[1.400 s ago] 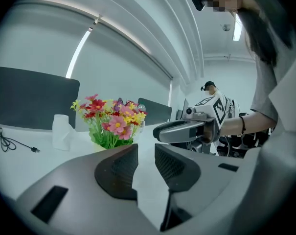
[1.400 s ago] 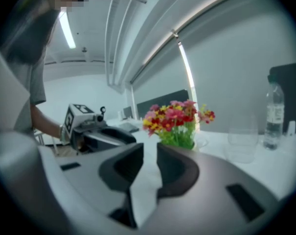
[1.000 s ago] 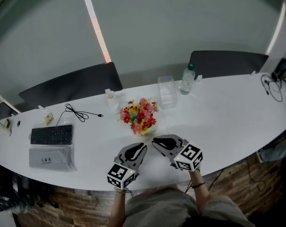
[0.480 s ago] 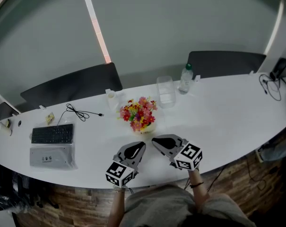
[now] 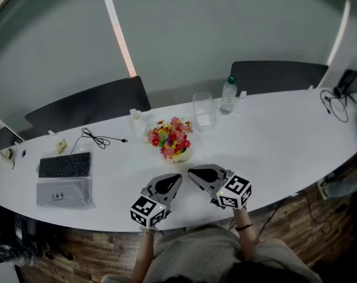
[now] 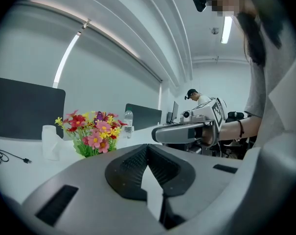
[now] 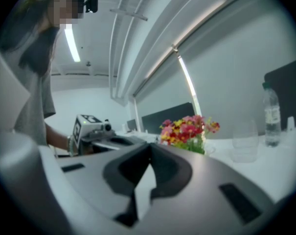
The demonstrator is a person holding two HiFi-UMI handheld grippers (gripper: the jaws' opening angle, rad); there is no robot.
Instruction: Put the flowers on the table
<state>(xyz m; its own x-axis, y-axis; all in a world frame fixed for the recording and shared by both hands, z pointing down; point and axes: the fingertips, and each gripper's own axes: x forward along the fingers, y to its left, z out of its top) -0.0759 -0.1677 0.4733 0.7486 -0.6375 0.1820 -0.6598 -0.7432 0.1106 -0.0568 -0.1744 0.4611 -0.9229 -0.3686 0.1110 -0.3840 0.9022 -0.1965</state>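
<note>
Left tongs [image 5: 176, 178], right tongs [image 5: 192, 171] just closed, empty. Flowers [image 5: 171, 138] stand free on counter [image 5: 272, 146]; task likely done.

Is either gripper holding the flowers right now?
No: the flowers stand alone on the table, ahead of the left gripper and the right gripper, both shut on nothing.

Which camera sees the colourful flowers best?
The left gripper view: the bunch of red, pink and yellow flowers stands close and sharp, leaves showing. The head view shows it small from above; the right gripper view shows it blurrier.
</note>
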